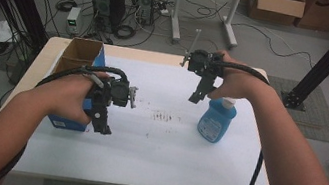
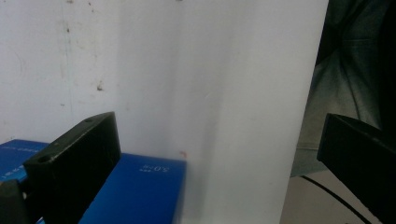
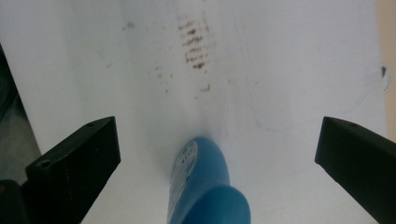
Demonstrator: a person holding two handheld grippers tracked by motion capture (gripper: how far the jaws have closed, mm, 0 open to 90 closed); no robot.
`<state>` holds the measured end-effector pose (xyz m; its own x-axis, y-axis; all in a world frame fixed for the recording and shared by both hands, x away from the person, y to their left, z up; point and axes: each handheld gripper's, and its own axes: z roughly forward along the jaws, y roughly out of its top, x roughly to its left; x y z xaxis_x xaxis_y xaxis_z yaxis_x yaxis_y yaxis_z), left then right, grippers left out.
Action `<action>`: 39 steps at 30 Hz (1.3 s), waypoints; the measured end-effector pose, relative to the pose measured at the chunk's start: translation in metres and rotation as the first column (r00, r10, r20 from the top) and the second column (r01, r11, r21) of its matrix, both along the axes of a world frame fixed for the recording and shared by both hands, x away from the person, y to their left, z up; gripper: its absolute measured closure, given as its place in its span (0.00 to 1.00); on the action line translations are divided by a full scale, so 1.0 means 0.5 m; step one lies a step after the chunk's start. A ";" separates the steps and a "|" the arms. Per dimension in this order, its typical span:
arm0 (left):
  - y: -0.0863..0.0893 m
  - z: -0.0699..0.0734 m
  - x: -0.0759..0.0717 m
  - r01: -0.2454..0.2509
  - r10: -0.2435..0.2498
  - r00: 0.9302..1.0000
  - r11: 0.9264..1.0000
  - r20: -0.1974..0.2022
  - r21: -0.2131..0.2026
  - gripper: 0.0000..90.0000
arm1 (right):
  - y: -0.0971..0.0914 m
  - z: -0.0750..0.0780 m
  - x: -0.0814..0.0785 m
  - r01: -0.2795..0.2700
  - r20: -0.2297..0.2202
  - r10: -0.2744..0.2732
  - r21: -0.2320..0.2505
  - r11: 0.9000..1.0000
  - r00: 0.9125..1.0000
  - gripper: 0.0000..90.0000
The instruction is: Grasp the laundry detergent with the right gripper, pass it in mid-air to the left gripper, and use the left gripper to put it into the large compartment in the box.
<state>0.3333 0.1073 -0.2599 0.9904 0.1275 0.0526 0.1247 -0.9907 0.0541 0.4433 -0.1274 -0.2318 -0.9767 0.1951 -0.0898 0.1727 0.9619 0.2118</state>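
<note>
Between the jaws of the right gripper (image 3: 217,154) stands a smooth, glossy blue plastic bottle (image 3: 210,186) with a paper-like label. Under the left gripper (image 2: 219,154) lies a blue cardboard box (image 2: 135,196), matt. The table (image 2: 210,70) beneath looks smooth, white, faintly scuffed.

Count of items on table

One blue bottle (image 1: 217,122) right of centre; one blue box (image 1: 80,58) at left; two grippers, left (image 1: 103,125) and right (image 1: 196,97).
</note>
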 end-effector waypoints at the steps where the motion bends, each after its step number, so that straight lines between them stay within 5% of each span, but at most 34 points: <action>1: 0.000 0.000 0.000 0.000 0.000 1.000 1.000 0.000 -0.001 0.00 | -0.005 0.004 -0.002 0.002 -0.002 -0.002 0.048 0.999 1.000 0.00; 2: 0.000 0.000 0.000 0.000 0.000 1.000 1.000 0.000 -0.001 0.00 | -0.005 0.004 -0.002 0.002 -0.002 -0.002 0.048 0.999 1.000 0.00; 3: 0.000 -0.001 0.000 -0.005 0.005 1.000 1.000 0.003 -0.009 0.00 | -0.017 0.013 -0.007 -0.002 0.000 0.002 0.143 0.990 1.000 0.00; 4: 0.000 -0.001 0.000 -0.005 0.005 1.000 1.000 0.003 -0.009 0.00 | -0.017 0.013 -0.007 -0.002 0.000 0.002 0.143 0.990 1.000 0.00; 5: -0.001 -0.002 0.001 -0.006 0.006 1.000 1.000 0.005 -0.018 0.00 | -0.029 0.020 -0.012 0.002 0.004 -0.002 0.224 0.975 1.000 0.00; 6: -0.001 -0.002 0.001 -0.006 0.006 1.000 1.000 0.005 -0.018 0.00 | -0.029 0.020 -0.012 0.002 0.004 -0.002 0.224 0.975 1.000 0.00; 7: -0.003 -0.002 0.001 -0.003 0.004 1.000 1.000 0.006 -0.021 0.00 | -0.040 0.025 -0.016 0.005 0.022 -0.012 0.300 0.954 1.000 0.00; 13: -0.005 0.000 -0.009 0.003 -0.002 1.000 1.000 0.014 -0.023 0.00 | -0.073 0.027 -0.025 0.031 0.029 -0.049 0.459 0.888 0.998 0.00; 14: -0.005 0.000 -0.009 0.003 -0.002 1.000 1.000 0.014 -0.023 0.00 | -0.073 0.027 -0.025 0.031 0.029 -0.049 0.459 0.888 0.998 0.00; 15: -0.004 0.002 -0.011 0.005 -0.005 1.000 1.000 0.020 -0.023 0.00 | -0.085 0.027 -0.029 0.044 0.018 -0.061 0.491 0.870 0.998 0.00; 19: 0.002 0.007 -0.014 0.002 -0.001 0.999 1.000 0.034 -0.013 0.00 | -0.113 0.030 -0.043 0.051 0.035 -0.084 0.549 0.835 0.996 0.00; 20: 0.002 0.007 -0.014 0.002 -0.001 0.999 1.000 0.034 -0.013 0.00 | -0.113 0.030 -0.043 0.051 0.035 -0.084 0.549 0.835 0.996 0.00; 21: 0.006 0.008 -0.015 -0.001 0.002 0.999 1.000 0.038 -0.021 0.00 | -0.129 0.033 -0.051 0.051 0.049 -0.097 0.578 0.814 0.994 0.00; 25: 0.012 0.011 -0.015 -0.003 0.004 0.999 1.000 0.039 -0.023 0.00 | -0.164 0.035 -0.067 0.047 0.091 -0.134 0.632 0.774 0.987 0.00; 26: 0.012 0.011 -0.015 -0.003 0.004 0.999 1.000 0.039 -0.023 0.00 | -0.164 0.035 -0.067 0.047 0.091 -0.134 0.632 0.774 0.987 0.00; 28: 0.013 0.011 -0.015 0.000 0.001 0.999 1.000 0.041 -0.022 0.00 | -0.192 0.033 -0.081 0.047 0.118 -0.167 0.666 0.745 0.979 0.00; 30: 0.013 0.012 -0.016 0.000 0.001 0.999 1.000 0.040 -0.020 0.00 | -0.202 0.033 -0.086 0.047 0.127 -0.179 0.676 0.735 0.976 0.00; 31: 0.013 0.012 -0.016 0.002 -0.001 0.999 1.000 0.047 -0.023 0.00 | -0.225 0.030 -0.096 0.053 0.128 -0.196 0.692 0.720 0.972 0.00; 33: 0.013 0.013 -0.019 0.010 -0.009 0.999 1.000 0.049 -0.021 0.00 | -0.248 0.023 -0.110 0.055 0.135 -0.210 0.706 0.706 0.968 0.00; 38: 0.015 0.018 -0.019 0.017 -0.016 0.998 1.000 0.054 -0.012 0.00 | -0.292 0.002 -0.141 0.063 0.162 -0.248 0.707 0.704 0.955 0.00; 39: 0.015 0.021 -0.018 0.020 -0.019 0.998 1.000 0.059 -0.012 0.00 | -0.316 -0.009 -0.154 0.071 0.164 -0.265 0.714 0.697 0.950 0.00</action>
